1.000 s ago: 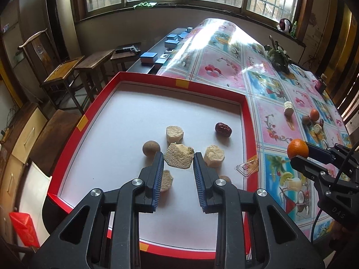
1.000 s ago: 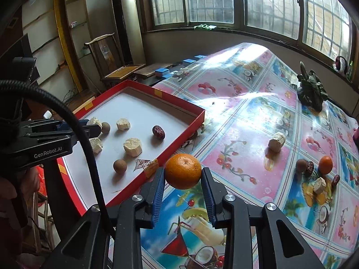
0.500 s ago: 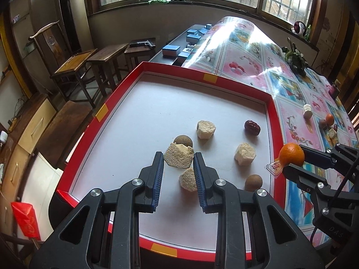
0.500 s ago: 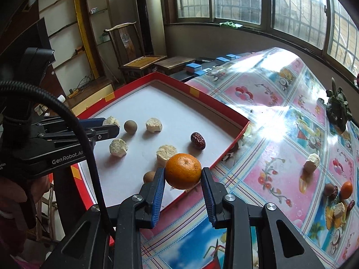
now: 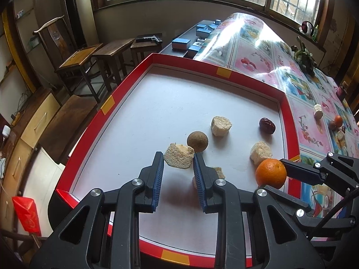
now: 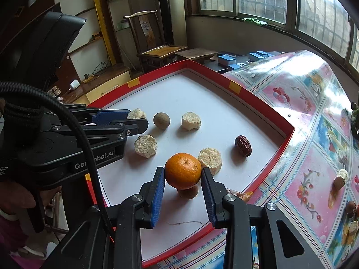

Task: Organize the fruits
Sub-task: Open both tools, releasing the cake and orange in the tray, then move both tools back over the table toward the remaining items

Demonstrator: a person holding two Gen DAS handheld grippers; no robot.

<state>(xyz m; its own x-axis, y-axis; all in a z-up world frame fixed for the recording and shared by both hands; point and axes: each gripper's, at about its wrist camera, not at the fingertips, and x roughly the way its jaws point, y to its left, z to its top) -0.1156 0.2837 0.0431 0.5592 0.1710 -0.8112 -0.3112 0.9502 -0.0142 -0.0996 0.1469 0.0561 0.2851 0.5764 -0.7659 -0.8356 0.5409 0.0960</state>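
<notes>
The left claw (image 5: 177, 163) is clamped on a crumbly beige chunk (image 5: 178, 158), held above the white floor of the red tray (image 5: 107, 107); the right claw (image 6: 182, 176) grips an orange (image 6: 182, 170) between its blue pads. A second ago the orange hung over the patterned cloth outside the tray's near wall; now it is inside the rim, over the tray floor, with a brown ball (image 6: 188, 192) directly beneath it and a pale chunk (image 6: 210, 158) just beyond the right pad. The left claw has drifted only a little, toward the tray's near-left part. By my reading, both fruits are now where they can be set down, and the orange needs a spot clear of the ball under it. Just past the left claw's tips sits another brown ball (image 5: 197, 141), then a further chunk (image 5: 221, 125), and off to the right a dark red date (image 5: 267, 125); a fourth chunk (image 6: 145, 145) lies between the two claws. To the right of the tray the counter (image 6: 298, 121) wears a glossy fruit-print cloth with more pieces well apart from both claws, among them a chunk (image 6: 340, 178). Beyond the tray are blue boxes (image 5: 180, 43), wooden stools, a chair (image 6: 154, 42) and barred windows casting glare.
</notes>
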